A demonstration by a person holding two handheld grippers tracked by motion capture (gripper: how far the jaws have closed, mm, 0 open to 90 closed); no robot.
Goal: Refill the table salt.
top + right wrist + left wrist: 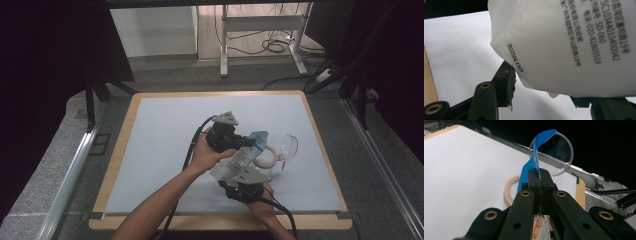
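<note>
White soft plastic, printed with black characters and a date code, makes up the pouch (574,45) that both tools hold above the pale blue-grey mat (165,150). At its top end the pouch has a blue sealing strip (534,165), and the left gripper (539,178) is closed tight on this strip, its two black jaws pressed together with only the thin film between them. The right gripper (541,87) holds the lower body of the pouch, its jaws standing partly apart with the white bag between them; one worn pad (507,85) touches the wrinkled bottom edge.

I judge that the step in hand is opening the pouch: one tool fixes the body while the other pulls on the blue strip. The next move probably calls for a steady pull of the left gripper away from the right one, along the seal, while the right gripper keeps its hold so that the bag does not slip out. A sudden pull could tear the strip only and leave the pouch shut.

Just behind the pouch, a beige ring of tape (265,156) lies flat on the mat, and a clear round plastic lid (289,146) stands tilted beside the ring, farther from the person.

Around the mat is a light wooden table edge (125,130). Beyond the table I see grey carpet, a white metal desk frame (262,35) with cables on the floor, and black curtains at both sides.
</note>
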